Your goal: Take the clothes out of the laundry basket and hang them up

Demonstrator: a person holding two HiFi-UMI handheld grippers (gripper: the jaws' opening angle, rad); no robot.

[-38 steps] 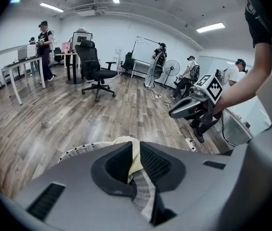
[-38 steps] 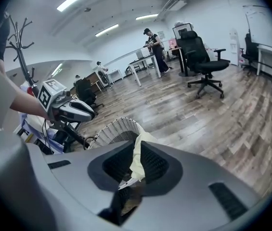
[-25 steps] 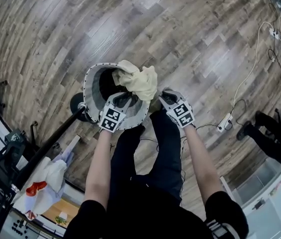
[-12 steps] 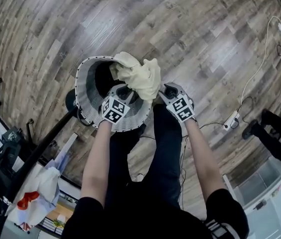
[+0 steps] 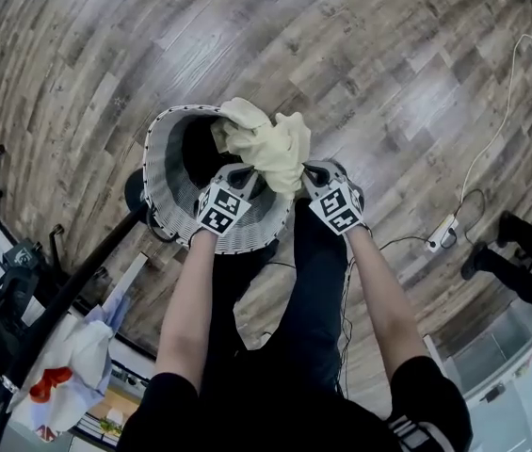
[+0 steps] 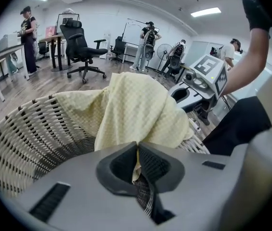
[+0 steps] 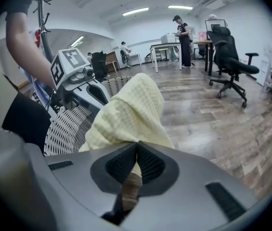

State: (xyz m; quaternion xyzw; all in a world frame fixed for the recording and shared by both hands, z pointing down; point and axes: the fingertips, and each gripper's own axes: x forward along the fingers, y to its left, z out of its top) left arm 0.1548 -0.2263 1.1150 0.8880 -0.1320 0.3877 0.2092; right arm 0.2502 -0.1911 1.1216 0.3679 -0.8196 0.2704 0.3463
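Note:
A pale yellow waffle-knit garment [image 5: 266, 144] bulges up over the near rim of a white woven laundry basket [image 5: 157, 172] on the wood floor. My left gripper [image 5: 242, 175] is at its near-left side, jaws closing with a fold of the cloth pinched between them [image 6: 136, 150]. My right gripper [image 5: 308, 172] is shut on the garment's right edge [image 7: 136, 150]. In the left gripper view the garment [image 6: 136, 109] drapes over the basket's weave [image 6: 30, 134]. In the right gripper view it [image 7: 126, 114] rises as a hump beside the basket [image 7: 71, 124].
A black pole [image 5: 77, 290] on a round base stands left of the basket, with bags [image 5: 68, 365] beyond it. A white power strip and cable [image 5: 444, 229] lie on the floor at right. Office chairs [image 7: 229, 49], desks and several people are farther off.
Both grippers have moved in on the garment and closed on it, the left at its near-left side, the right at its right edge. The garment sits slightly higher over the rim.

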